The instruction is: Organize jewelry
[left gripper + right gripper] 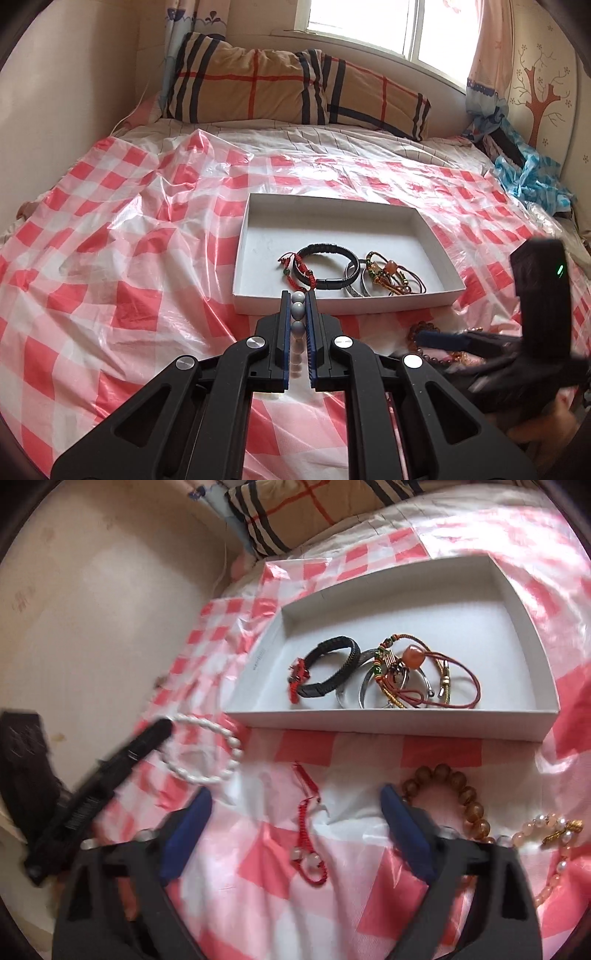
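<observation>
Left wrist: pearl bracelet (298, 314) between claw (297, 295) fingers.

One shallow white cardboard box (388, 722) lies on the bed. Inside it, toward its six o'clock edge, sit one black braided leather bracelet (343, 661), one red knotted cord bracelet (297, 677), two silver metal bangles (364, 692), and a tangle of gold and brown cord bracelets (428, 679) at three o'clock whose number cannot be told; one orange bead (413, 652) shows among them.

Outside the box, the right wrist view shows four loose pieces: one white beaded bracelet (207, 746) at nine o'clock, one red cord bracelet with pale beads (308, 834) at six o'clock, one amber round-bead bracelet (458, 794) and one pink-and-pearl bead strand (550, 830) at four o'clock.

Two plaid pillows (258, 85) lie at twelve o'clock.
</observation>
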Demonstrator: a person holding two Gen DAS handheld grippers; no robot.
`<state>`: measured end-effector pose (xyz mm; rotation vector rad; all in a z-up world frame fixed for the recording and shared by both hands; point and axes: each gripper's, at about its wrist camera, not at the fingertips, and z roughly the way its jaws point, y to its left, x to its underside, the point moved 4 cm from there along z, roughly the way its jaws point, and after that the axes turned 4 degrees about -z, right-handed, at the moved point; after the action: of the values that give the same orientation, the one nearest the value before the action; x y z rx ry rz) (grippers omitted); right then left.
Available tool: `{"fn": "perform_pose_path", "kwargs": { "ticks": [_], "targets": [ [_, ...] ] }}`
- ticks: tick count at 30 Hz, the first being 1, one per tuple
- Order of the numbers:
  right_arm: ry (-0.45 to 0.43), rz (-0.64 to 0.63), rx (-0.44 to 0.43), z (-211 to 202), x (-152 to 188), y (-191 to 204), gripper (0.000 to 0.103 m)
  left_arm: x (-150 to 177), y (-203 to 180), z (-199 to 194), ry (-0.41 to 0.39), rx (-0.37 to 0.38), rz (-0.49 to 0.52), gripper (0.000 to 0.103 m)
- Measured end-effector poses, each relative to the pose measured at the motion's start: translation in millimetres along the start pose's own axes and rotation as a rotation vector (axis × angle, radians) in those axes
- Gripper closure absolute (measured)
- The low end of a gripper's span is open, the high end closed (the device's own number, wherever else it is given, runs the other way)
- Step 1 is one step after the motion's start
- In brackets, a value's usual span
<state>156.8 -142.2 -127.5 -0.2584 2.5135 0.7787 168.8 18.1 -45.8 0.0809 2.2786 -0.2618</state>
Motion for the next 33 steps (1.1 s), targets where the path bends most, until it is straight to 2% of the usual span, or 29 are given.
{"fn": "perform_pose_path", "kwargs": {
  "ticks": [1, 2, 3, 4, 5, 6, 7, 8, 9, 12, 15, 20, 24, 28, 33],
  "targets": [
    [0.025, -0.062, 0.063, 10, 3, 8, 0.014, -1, 0, -2, -0.005, 0.002, -0.001, 0.096],
    [0.055, -0.155, 0.172, 22, 8, 15, 0.014, -3, -1, -3, -0.010, 0.004, -0.002, 0.096],
    [0.093, -0.259, 0.279, 33, 15, 23, 0.019, -4, -2, -5, -0.013, 0.009, -0.001, 0.096],
    [0.112, -0.339, 0.335, 40, 21, 30, 0.026, -5, -4, -6, -0.013, 0.015, 0.000, 0.096],
    [0.108, -0.369, 0.333, 41, 23, 36, 0.039, -5, -5, -7, -0.014, 0.019, 0.001, 0.096],
    [0.114, -0.363, 0.305, 39, 23, 37, 0.060, -6, -8, -7, -0.014, 0.023, 0.004, 0.096],
    [0.118, -0.326, 0.270, 37, 21, 33, 0.070, -7, -10, -7, -0.013, 0.026, 0.009, 0.096],
    [0.121, -0.265, 0.209, 34, 20, 26, 0.081, -7, -12, -8, -0.014, 0.028, 0.013, 0.096],
    [0.125, -0.166, 0.111, 30, 18, 16, 0.097, -7, -14, -8, -0.014, 0.032, 0.016, 0.096],
    [0.085, 0.046, -0.103, 15, 11, -10, 0.097, -10, -18, -7, -0.013, 0.039, 0.015, 0.096],
    [0.021, 0.163, -0.248, -1, 5, -24, 0.097, -13, -19, -5, -0.011, 0.043, 0.011, 0.096],
    [-0.086, 0.267, -0.386, -24, -3, -37, 0.097, -21, -21, -2, -0.017, 0.055, 0.005, 0.096],
    [-0.185, 0.284, -0.398, -45, -21, -38, 0.097, -27, -27, 5, -0.014, 0.073, 0.004, 0.096],
    [-0.274, 0.278, -0.342, -66, -43, -45, 0.097, -36, -38, 13, -0.018, 0.100, 0.009, 0.096],
    [-0.319, 0.283, -0.269, -74, -55, -57, 0.097, -47, -49, 26, -0.020, 0.131, 0.013, 0.096]
  ]
}}
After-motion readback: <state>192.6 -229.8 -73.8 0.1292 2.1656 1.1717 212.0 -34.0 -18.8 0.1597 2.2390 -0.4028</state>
